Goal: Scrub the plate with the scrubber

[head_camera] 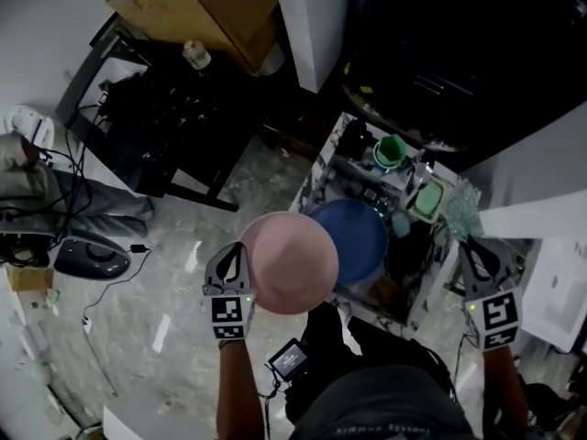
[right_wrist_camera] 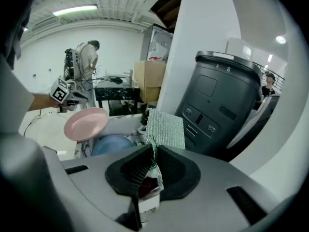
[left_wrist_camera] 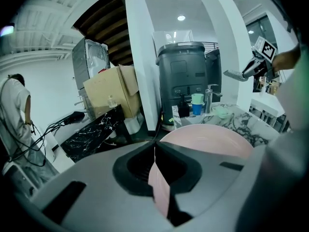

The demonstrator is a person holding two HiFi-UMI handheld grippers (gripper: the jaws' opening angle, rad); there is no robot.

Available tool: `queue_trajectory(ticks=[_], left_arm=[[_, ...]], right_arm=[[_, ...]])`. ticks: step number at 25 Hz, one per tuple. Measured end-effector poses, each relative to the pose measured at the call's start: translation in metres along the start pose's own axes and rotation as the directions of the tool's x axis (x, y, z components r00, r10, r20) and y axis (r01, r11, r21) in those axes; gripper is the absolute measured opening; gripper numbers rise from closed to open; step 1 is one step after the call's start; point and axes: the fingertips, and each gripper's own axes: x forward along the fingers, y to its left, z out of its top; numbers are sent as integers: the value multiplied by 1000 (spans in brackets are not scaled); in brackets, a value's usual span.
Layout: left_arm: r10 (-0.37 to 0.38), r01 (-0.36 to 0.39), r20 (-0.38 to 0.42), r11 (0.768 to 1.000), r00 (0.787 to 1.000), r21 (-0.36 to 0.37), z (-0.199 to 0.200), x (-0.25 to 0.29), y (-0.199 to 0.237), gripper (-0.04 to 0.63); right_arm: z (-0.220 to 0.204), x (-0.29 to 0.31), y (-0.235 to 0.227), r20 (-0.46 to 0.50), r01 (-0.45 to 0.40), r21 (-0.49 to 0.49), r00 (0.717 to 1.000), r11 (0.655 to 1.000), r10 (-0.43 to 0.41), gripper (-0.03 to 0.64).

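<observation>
Clamped by its rim between the closed jaws of the left gripper (head_camera: 240, 253), the pink plate (head_camera: 289, 262) is held up nearly level, partly overlapping a blue plate (head_camera: 359, 236) below it; the silvery scrubber (head_camera: 461, 207) is pinched tight in the right gripper (head_camera: 470, 246) and is held well apart from the pink plate, to its right; a green cup (head_camera: 390, 152) is seen beyond the blue plate.

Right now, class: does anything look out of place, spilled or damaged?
Nothing spilled or broken. Oddity: the pink plate, clamped by its rim in the left gripper, hangs in mid-air, apart from the scrubber in the right gripper.
</observation>
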Motion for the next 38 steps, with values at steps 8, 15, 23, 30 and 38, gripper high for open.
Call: queue_trajectory(ticks=[8,15,23,30,38], left_arm=[[5,-5,-2,1000,1000,-25,-18,-8,12,5],[2,-5,-35,997,999,-79,-45,-10,24,5],[-30,25,-38,992,999,-127,-63,-7,25,5],[-39,35,-27,989,999,-142,-72,-2,28,5],[-47,42,-30,987,998,-157,-77,0,34,5]], right_arm=[[49,28,146,26,-302,-192,950,934,313,63],[56,86,273,-64,-474,-396,869,786,491,64],[52,142,331,-211,-508,-573,850,643,483,66],[27,150,330,-342,-542,-641,835,543,430,69],[-8,96,367,-463,-653,-673,739,348,490,72]])
